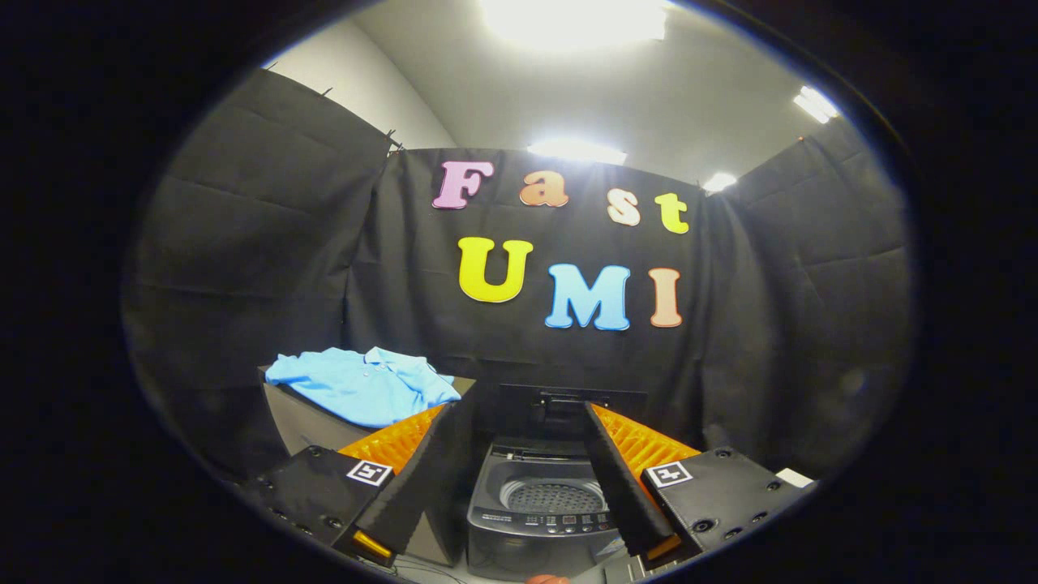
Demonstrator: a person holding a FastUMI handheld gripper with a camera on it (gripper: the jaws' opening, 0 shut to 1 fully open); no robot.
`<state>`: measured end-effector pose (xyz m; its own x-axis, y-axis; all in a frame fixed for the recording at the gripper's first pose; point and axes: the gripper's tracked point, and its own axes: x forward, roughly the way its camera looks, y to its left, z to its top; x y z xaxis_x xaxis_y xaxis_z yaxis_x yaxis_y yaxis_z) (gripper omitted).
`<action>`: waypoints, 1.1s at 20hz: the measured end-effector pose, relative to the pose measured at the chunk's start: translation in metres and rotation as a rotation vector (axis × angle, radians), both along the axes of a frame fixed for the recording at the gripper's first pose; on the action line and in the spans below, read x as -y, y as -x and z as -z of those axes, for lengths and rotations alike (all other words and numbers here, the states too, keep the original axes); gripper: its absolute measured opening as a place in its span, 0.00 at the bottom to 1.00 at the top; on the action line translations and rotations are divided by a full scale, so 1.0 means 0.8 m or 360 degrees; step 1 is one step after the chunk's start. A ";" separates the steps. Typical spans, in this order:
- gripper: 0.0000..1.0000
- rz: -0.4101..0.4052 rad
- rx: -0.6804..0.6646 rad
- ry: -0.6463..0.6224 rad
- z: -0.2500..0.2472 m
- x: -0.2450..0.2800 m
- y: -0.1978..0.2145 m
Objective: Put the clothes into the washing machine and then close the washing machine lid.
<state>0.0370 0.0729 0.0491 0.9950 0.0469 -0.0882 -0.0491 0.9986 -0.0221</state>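
— Between the fingers, what do you see?
— Nothing held: the gripper (527, 414) is spread wide, and the washing machine (542, 519) shows through the gap, just ahead and below.
— Its lid?
— The lid (568, 405) stands raised at the back, so the drum (554, 495) lies exposed.
— And the clothes?
— A blue shirt (361, 384) lies crumpled on a dark box (304, 422) beside the machine, beyond the left finger.

A dark box (296, 418) stands under bright ceiling lights (572, 20).
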 end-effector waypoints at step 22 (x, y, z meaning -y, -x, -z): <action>0.98 -0.0750 -0.0541 -0.0084 0.010 -0.182 -0.245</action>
